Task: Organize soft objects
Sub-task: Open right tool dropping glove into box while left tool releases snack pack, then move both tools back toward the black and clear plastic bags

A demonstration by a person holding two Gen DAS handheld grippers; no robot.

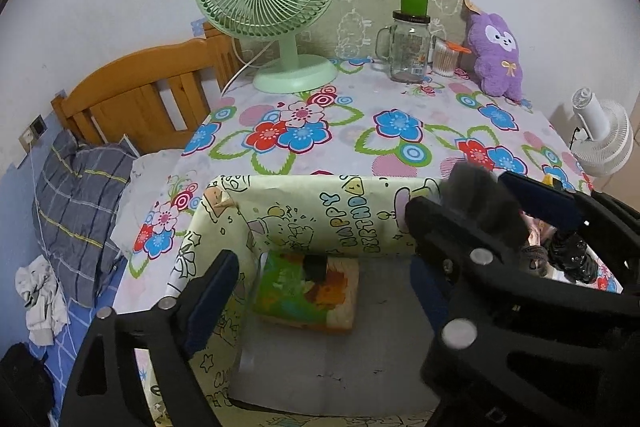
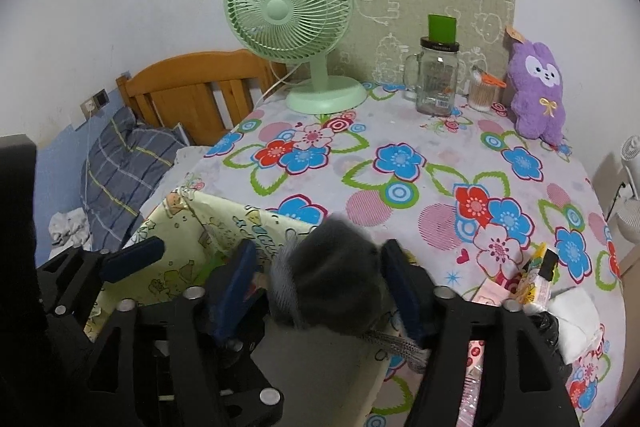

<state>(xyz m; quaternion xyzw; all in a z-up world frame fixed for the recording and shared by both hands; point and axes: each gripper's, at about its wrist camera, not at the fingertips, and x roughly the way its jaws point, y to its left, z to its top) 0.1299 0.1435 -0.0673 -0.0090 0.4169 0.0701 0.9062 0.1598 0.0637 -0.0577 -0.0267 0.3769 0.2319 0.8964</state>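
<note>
Lettering on box (image 1: 320, 215) wall reads "HAPPY BIRTHDAY".

- Right gripper (image 2: 320, 291): jaws closed on a dark grey plush (image 2: 332, 267), fingers pressing both its sides.
- Left gripper (image 1: 324, 255): jaws spread wide, nothing between them, just left of the right gripper.

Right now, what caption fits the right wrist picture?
Right gripper holds a dark fuzzy soft thing above the birthday-paper box.

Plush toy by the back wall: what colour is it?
Purple plush toy, white face, small yellow bow on its chest; clearest in the right wrist view.
</note>
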